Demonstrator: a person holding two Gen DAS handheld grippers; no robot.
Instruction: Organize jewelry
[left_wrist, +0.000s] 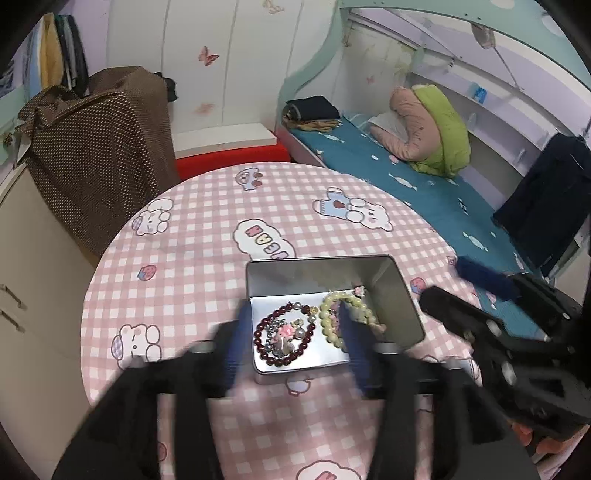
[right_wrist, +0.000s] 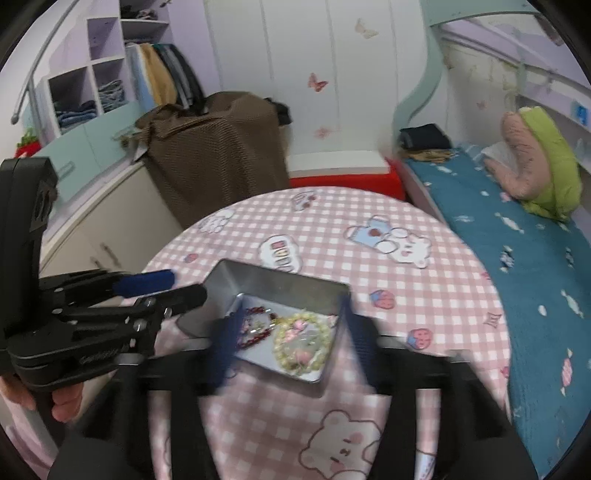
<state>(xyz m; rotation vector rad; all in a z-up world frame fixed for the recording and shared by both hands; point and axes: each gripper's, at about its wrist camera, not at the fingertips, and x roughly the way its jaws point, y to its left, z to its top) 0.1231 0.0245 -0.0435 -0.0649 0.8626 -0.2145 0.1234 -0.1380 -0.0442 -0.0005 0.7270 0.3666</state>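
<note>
An open metal tin (left_wrist: 332, 291) sits on the pink checked tablecloth (left_wrist: 207, 236), straight ahead of my left gripper (left_wrist: 291, 343), whose blue-padded fingers spread wide and empty. Inside lie a dark red bead bracelet (left_wrist: 284, 338) and a pale yellow bead bracelet (left_wrist: 347, 314), side by side. My right gripper (right_wrist: 288, 339), likewise wide and empty, faces the tin too; nothing blocks either.

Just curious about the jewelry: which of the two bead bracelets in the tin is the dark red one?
The dark red bead bracelet lies in the left part of the metal tin, ringing small charms; the pale yellow-green bead bracelet sits to its right.
</note>
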